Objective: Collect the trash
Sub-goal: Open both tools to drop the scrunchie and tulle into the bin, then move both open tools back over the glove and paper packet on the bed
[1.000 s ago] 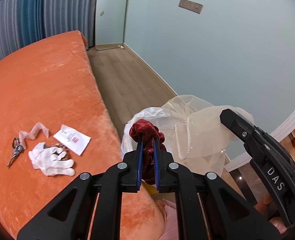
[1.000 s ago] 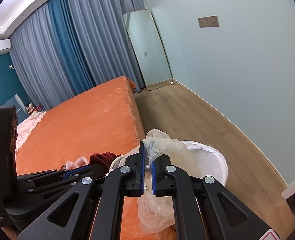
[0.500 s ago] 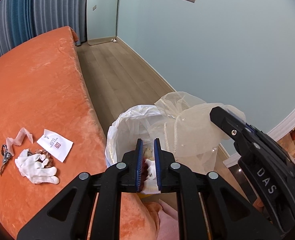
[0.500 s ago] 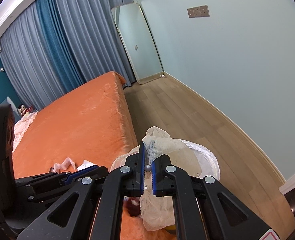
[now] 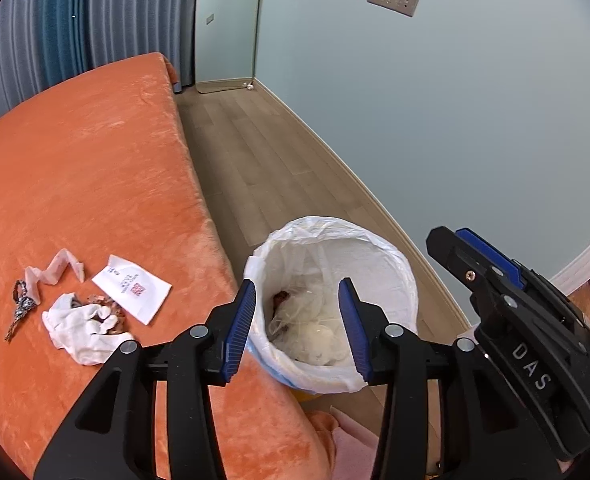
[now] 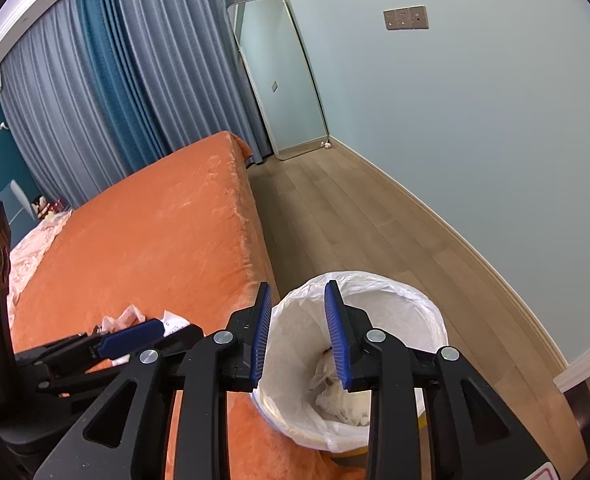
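A bin lined with a white bag (image 5: 391, 264) stands on the floor beside the orange bed (image 5: 79, 184). Pale mesh fabric (image 5: 315, 320) and a bit of dark red cloth (image 5: 281, 298) lie inside it. My left gripper (image 5: 297, 292) is open and empty above the bin's near rim. My right gripper (image 6: 297, 292) is open and empty over the same bin (image 6: 415, 308). On the bed lie a white glove (image 5: 83, 332), a printed paper slip (image 5: 133, 288), a pale pink strip (image 5: 55, 272), a patterned hair tie (image 5: 21, 308) and a brownish scrap (image 5: 107, 304).
Wood floor (image 5: 255, 160) runs between the bed and the pale blue wall (image 5: 455, 120). A mirror (image 6: 279, 80) leans at the far corner beside blue curtains (image 6: 115, 100). Pink bedding (image 6: 31, 248) lies at the bed's left side.
Both grippers opened. The dark red cloth left my left gripper and the mesh fabric left my right gripper; both now lie in the bin.
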Available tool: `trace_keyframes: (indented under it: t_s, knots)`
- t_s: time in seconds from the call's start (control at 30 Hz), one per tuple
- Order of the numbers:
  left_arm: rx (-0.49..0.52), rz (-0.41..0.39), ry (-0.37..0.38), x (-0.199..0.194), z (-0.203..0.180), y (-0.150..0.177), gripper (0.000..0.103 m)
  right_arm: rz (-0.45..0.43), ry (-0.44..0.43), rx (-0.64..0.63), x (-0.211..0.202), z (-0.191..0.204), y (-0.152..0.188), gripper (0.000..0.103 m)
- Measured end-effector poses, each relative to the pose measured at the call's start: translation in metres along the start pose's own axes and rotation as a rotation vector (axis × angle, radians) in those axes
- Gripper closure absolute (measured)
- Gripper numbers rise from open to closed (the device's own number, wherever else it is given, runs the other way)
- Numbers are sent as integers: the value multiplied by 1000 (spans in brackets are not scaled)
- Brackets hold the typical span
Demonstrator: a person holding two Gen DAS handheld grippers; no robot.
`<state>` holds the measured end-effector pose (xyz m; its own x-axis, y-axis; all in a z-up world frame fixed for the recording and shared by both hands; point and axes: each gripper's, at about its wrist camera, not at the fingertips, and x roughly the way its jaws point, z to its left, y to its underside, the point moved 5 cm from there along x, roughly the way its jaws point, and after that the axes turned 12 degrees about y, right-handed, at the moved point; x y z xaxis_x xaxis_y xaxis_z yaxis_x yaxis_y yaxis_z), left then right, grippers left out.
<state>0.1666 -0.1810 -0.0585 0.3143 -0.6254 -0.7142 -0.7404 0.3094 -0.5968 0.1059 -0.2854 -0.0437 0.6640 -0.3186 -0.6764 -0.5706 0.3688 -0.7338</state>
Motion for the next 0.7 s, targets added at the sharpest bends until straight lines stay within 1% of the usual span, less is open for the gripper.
trace_keyframes:
  t_s: [0.23, 0.4, 0.7]
  knots:
    - [-15, -28, -27, -22, 19, 6, 62, 5, -6, -15, -9, 13, 6, 75]
    - [-35, -37, -39, -33, 32, 13, 62, 2, -18, -29, -16, 26, 12, 69]
    - [-75, -56, -61, -53, 59, 23, 62, 2, -45, -71, -25, 57, 21, 69]
